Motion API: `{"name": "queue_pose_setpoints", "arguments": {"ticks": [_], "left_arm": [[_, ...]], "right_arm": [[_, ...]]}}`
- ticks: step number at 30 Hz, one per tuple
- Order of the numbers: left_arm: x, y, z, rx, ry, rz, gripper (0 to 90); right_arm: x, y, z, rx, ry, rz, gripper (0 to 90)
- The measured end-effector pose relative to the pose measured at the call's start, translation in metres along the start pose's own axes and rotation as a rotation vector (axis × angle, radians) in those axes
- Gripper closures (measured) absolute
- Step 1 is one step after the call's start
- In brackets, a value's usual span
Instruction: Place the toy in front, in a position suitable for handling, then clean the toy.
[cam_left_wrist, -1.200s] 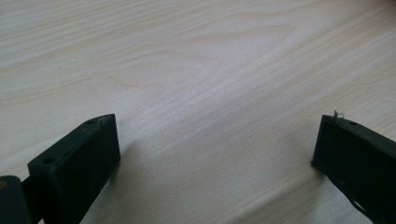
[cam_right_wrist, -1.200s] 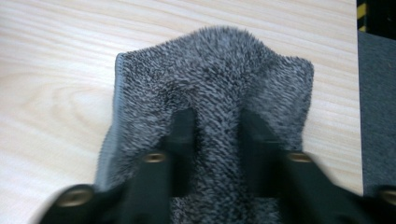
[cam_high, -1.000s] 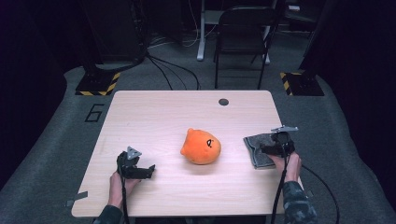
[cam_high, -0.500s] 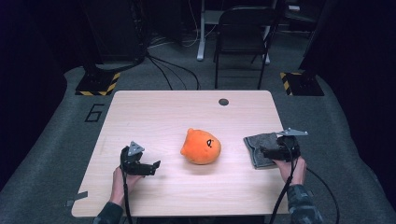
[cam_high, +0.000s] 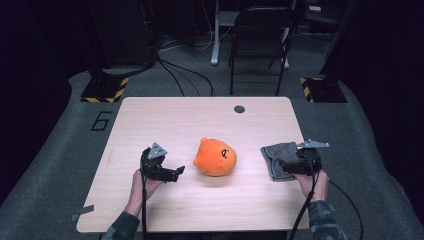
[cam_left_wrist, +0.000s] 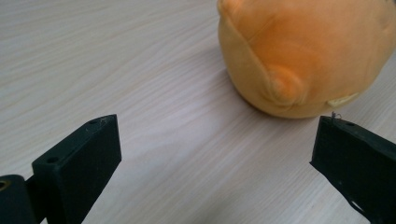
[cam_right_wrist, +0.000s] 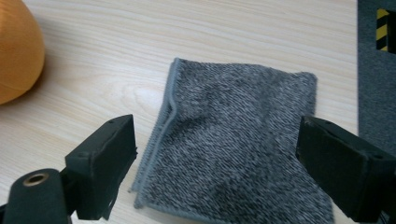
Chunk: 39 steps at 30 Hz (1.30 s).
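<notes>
An orange plush toy (cam_high: 216, 156) sits at the middle of the wooden table (cam_high: 175, 115). My left gripper (cam_high: 177, 171) hovers just left of it, jaws wide open and pointing at the toy. In the left gripper view the toy (cam_left_wrist: 303, 51) lies just beyond my open left gripper (cam_left_wrist: 219, 140), not touched. A folded grey cloth (cam_high: 278, 156) lies flat near the table's right edge. My right gripper (cam_high: 282, 165) is over its near end; its jaws have just been opening. In the right gripper view the cloth (cam_right_wrist: 243, 140) lies under my open right gripper (cam_right_wrist: 215, 144), with no pad pressing on it.
A small dark round cap (cam_high: 239, 109) is set in the tabletop near its far edge. A black chair (cam_high: 260, 40) stands behind the table. Yellow-and-black striped bases (cam_high: 105, 90) rest on the carpet at the far corners. Cables trail from both grippers over the near edge.
My left gripper has risen and moved right, closer to the plush toy. My right gripper has drawn slightly back toward the table's right edge over the cloth.
</notes>
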<state>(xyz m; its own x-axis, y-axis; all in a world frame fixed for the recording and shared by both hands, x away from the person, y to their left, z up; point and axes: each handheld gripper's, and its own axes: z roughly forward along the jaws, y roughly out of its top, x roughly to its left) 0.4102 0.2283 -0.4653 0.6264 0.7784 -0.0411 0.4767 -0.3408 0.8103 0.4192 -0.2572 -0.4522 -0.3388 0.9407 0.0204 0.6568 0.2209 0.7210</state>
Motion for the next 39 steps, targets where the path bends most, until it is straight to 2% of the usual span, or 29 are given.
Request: {"name": "queue_pose_setpoints", "arguments": {"ticks": [3, 4, 6, 11, 14, 22, 27, 28, 29, 30, 31, 33, 34, 36, 39], "left_arm": [[-0.004, 0.007, 0.006, 0.006, -0.016, 0.019, 1.8], [-0.006, 0.009, 0.008, 0.007, -0.025, 0.014, 1.8], [-0.01, 0.014, 0.014, 0.018, -0.044, 0.026, 1.8], [-0.016, 0.021, 0.03, 0.043, -0.079, 0.051, 2.0], [-0.017, 0.022, 0.038, 0.044, -0.09, 0.036, 2.1], [-0.021, 0.019, 0.046, 0.039, -0.107, 0.052, 5.1], [-0.02, 0.013, 0.053, 0.055, -0.127, 0.037, 7.6], [-0.021, 0.012, 0.054, 0.034, -0.122, 0.03, 8.1], [-0.021, 0.012, 0.054, 0.036, -0.126, 0.034, 9.7], [-0.022, 0.012, 0.054, 0.035, -0.127, 0.042, 12.6], [-0.024, 0.011, 0.055, 0.025, -0.133, 0.031, 14.8], [-0.026, 0.01, 0.055, 0.023, -0.134, 0.048, 16.3], [-0.027, 0.01, 0.056, 0.02, -0.148, 0.055, 18.3], [-0.027, 0.009, 0.057, 0.019, -0.162, 0.05, 21.0], [-0.027, 0.007, 0.057, 0.0, -0.19, 0.029, 31.3]], "right_arm": [[-0.007, -0.002, -0.004, -0.011, 0.003, 0.02, 11.9], [-0.008, -0.002, -0.004, -0.017, 0.003, 0.035, 11.9], [-0.009, -0.003, -0.005, -0.01, 0.002, 0.022, 12.0], [-0.009, -0.003, -0.006, -0.01, 0.002, 0.029, 12.3], [-0.009, -0.003, -0.005, -0.007, 0.0, 0.023, 12.3], [-0.008, -0.003, -0.004, -0.007, 0.006, 0.023, 12.5], [-0.008, -0.002, 0.002, 0.007, 0.013, 0.02, 12.6], [-0.007, -0.002, 0.002, 0.012, 0.013, 0.021, 12.6], [-0.007, -0.002, 0.003, 0.011, 0.016, 0.006, 12.6], [-0.006, -0.002, 0.004, 0.013, 0.016, 0.009, 12.6], [-0.005, -0.002, 0.004, 0.013, 0.016, 0.013, 12.7], [-0.004, -0.002, 0.004, 0.014, 0.015, 0.01, 12.7], [-0.004, -0.001, 0.004, 0.013, 0.014, 0.01, 12.7], [-0.005, -0.001, 0.006, 0.013, 0.009, 0.008, 12.6], [-0.006, 0.0, 0.013, 0.014, 0.0, 0.026, 12.0]]}}
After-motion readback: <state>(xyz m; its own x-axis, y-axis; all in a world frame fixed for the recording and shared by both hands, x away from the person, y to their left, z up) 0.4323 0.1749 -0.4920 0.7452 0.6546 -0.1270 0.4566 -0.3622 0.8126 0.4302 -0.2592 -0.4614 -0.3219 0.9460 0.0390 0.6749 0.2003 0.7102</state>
